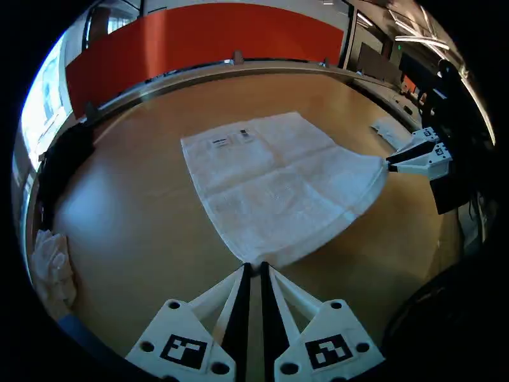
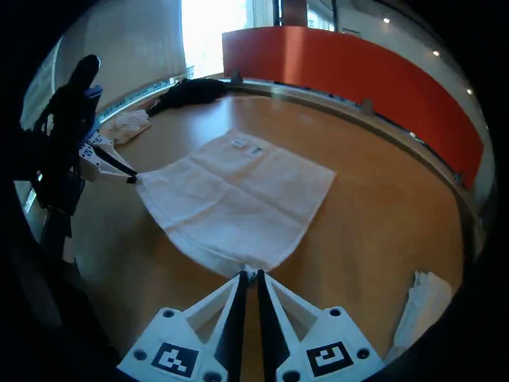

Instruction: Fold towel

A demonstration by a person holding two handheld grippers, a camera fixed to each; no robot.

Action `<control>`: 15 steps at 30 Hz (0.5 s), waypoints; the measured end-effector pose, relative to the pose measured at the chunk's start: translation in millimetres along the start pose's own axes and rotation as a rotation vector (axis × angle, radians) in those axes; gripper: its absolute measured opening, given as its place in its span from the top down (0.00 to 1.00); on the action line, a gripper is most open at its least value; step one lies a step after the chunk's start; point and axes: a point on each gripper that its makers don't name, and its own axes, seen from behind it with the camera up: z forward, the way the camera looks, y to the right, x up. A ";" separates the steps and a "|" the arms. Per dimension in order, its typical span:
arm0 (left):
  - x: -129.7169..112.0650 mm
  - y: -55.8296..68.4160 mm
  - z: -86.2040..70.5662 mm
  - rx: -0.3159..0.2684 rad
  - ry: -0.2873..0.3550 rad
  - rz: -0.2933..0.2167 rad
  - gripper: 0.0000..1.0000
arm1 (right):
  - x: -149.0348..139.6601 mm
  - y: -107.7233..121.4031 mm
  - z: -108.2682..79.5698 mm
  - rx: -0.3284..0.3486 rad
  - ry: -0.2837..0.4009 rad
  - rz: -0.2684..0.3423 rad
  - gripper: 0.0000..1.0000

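Note:
A white towel (image 1: 273, 184) lies spread on the wooden table (image 1: 140, 210), with two small labels near its far edge. My left gripper (image 1: 254, 266) is shut on its near corner, lifted slightly. In the left gripper view, the right gripper (image 1: 389, 167) pinches the towel's other near corner at the right. In the right gripper view the towel (image 2: 235, 197) stretches away from my right gripper (image 2: 250, 274), which is shut on a corner. The left gripper (image 2: 132, 178) holds the corner at the left, with a dark-sleeved person behind it.
A crumpled white cloth (image 1: 51, 261) sits at the table's left edge, another white cloth (image 1: 391, 130) at the far right. A red partition (image 1: 210, 44) runs behind the table. A dark garment (image 2: 191, 92) and a white cloth (image 2: 127, 125) lie at the far left.

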 end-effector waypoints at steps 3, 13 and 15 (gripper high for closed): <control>4.7 0.3 -5.7 -0.001 0.004 -0.010 0.89 | 10.5 -0.6 -6.0 0.000 0.017 -0.001 0.88; 15.9 5.7 -26.0 -0.013 0.009 -0.048 0.89 | 29.6 -5.5 -27.1 0.015 0.040 0.004 0.88; 18.0 7.3 -31.1 -0.015 0.010 -0.057 0.89 | 32.5 -6.0 -32.0 0.017 0.044 0.008 0.88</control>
